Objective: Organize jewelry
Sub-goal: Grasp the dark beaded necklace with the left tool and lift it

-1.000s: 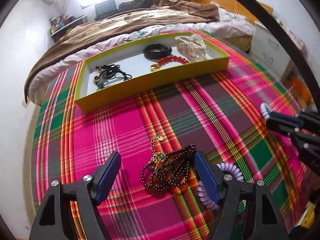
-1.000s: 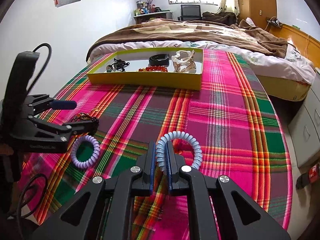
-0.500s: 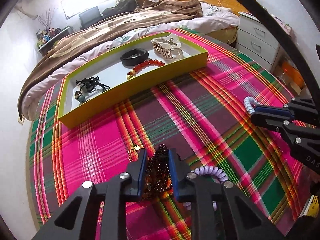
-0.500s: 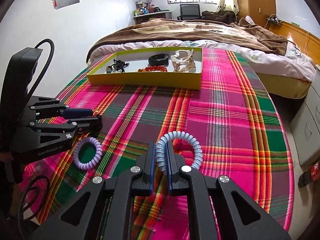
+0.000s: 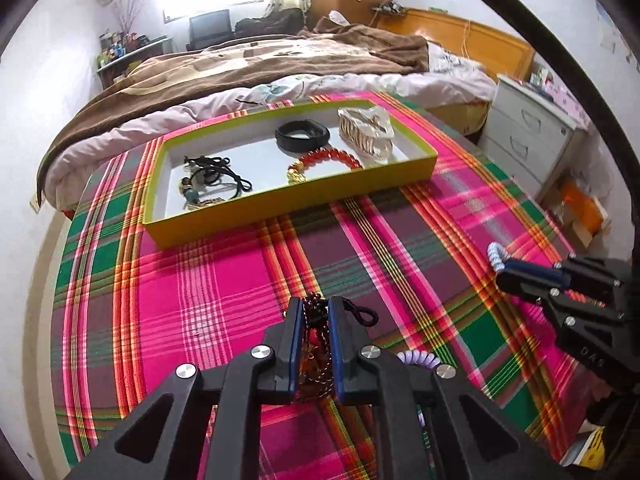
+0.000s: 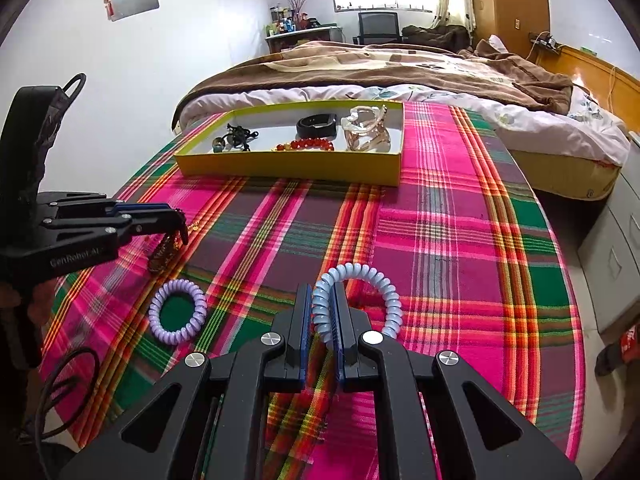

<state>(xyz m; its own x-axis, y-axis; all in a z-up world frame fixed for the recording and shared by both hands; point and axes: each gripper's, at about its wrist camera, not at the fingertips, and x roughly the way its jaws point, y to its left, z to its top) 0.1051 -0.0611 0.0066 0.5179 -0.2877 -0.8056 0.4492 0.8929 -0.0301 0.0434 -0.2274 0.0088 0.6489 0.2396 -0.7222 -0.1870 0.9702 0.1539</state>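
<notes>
My left gripper [image 5: 314, 312] is shut on a dark red bead necklace [image 5: 316, 344] and holds it just above the plaid cloth; in the right wrist view the necklace [image 6: 164, 254] hangs from that gripper [image 6: 180, 224]. My right gripper [image 6: 323, 300] is shut on a pale blue spiral hair tie [image 6: 360, 280], also seen in the left wrist view [image 5: 496, 258]. A purple spiral hair tie [image 6: 178, 312] lies on the cloth between the grippers. The yellow tray [image 5: 288, 212] at the far side holds a black cord bundle [image 5: 212, 180], a black band [image 5: 302, 136], a red bead bracelet [image 5: 324, 160] and a clear hair claw [image 5: 366, 132].
The round table carries a pink, green and orange plaid cloth [image 6: 440, 240]. A bed with a brown blanket [image 6: 380, 68] stands right behind the table. White drawers [image 5: 528, 136] stand to the right. The table edge drops off at the right [image 6: 576, 320].
My left gripper closed on the bead necklace and lifted it off the cloth, moving toward the tray. My right gripper kept its hold on the blue hair tie, almost still.
</notes>
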